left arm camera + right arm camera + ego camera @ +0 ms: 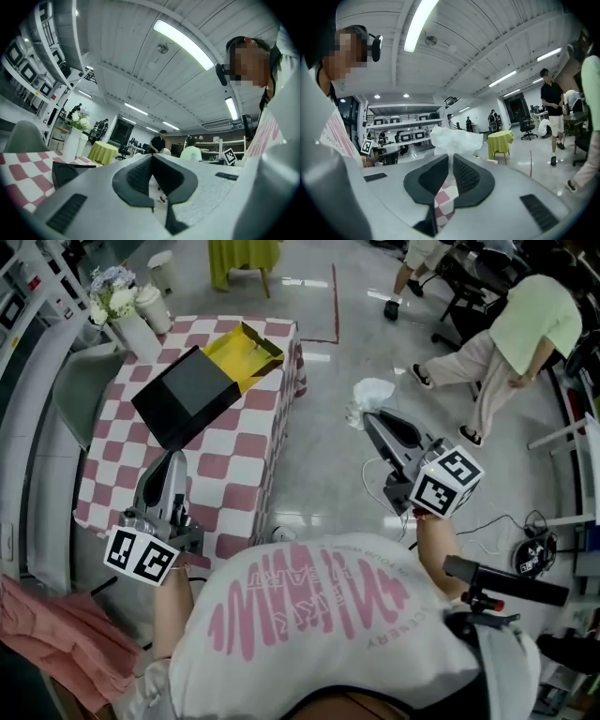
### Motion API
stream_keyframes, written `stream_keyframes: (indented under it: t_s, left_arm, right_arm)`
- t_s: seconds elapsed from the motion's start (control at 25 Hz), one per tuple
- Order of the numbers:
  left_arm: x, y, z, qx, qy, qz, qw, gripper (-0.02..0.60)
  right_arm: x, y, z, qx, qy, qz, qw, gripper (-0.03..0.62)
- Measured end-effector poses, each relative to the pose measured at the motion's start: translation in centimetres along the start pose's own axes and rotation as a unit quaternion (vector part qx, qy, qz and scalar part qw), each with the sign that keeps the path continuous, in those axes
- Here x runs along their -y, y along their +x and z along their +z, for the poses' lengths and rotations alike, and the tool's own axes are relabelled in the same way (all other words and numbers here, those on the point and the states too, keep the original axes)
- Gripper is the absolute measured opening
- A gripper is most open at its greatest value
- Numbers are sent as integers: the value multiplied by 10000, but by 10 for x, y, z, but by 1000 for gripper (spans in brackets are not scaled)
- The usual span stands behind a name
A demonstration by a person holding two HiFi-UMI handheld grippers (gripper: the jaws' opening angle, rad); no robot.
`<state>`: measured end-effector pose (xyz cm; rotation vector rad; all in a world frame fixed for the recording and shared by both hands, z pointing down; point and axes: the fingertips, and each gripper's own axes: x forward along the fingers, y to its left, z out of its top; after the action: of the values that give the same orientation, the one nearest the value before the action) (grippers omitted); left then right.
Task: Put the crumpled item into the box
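Note:
A black box with a yellow inside and open flaps lies tilted on the red-and-white checkered table. My right gripper is off the table's right side, over the floor, shut on a crumpled white plastic item. In the right gripper view the crumpled item bulges out above the closed jaws. My left gripper hovers over the table's near edge, below the box, shut with nothing in it. The left gripper view shows its tips meeting and the box low at the left.
A white vase of flowers and a cup stand at the table's far left corner. A grey chair sits left of the table. A person bends over at the back right. Cables lie on the floor at the right.

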<state>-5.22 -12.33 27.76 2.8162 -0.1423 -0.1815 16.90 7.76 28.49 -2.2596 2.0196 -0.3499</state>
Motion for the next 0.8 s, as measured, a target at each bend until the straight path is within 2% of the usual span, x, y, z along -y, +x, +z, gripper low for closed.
stream_keyframes:
  t_s: [0.12, 0.32, 0.56, 0.8]
  left_arm:
    - [-25, 8, 1, 13, -11, 268, 9996, 8]
    - [-56, 19, -2, 50, -176, 488, 9986, 7]
    - [-68, 24, -12, -105, -283, 594, 9978, 8]
    - [-75, 20, -27, -218, -376, 811, 9958, 8]
  right_arm:
    - [15, 37, 6, -98, -16, 171, 9998, 26]
    - [27, 94, 12, -121, -48, 448, 9989, 26]
    - [34, 163, 2, -331, -32, 732, 9968, 26]
    - [50, 222, -25, -790, 70, 823, 9934, 29]
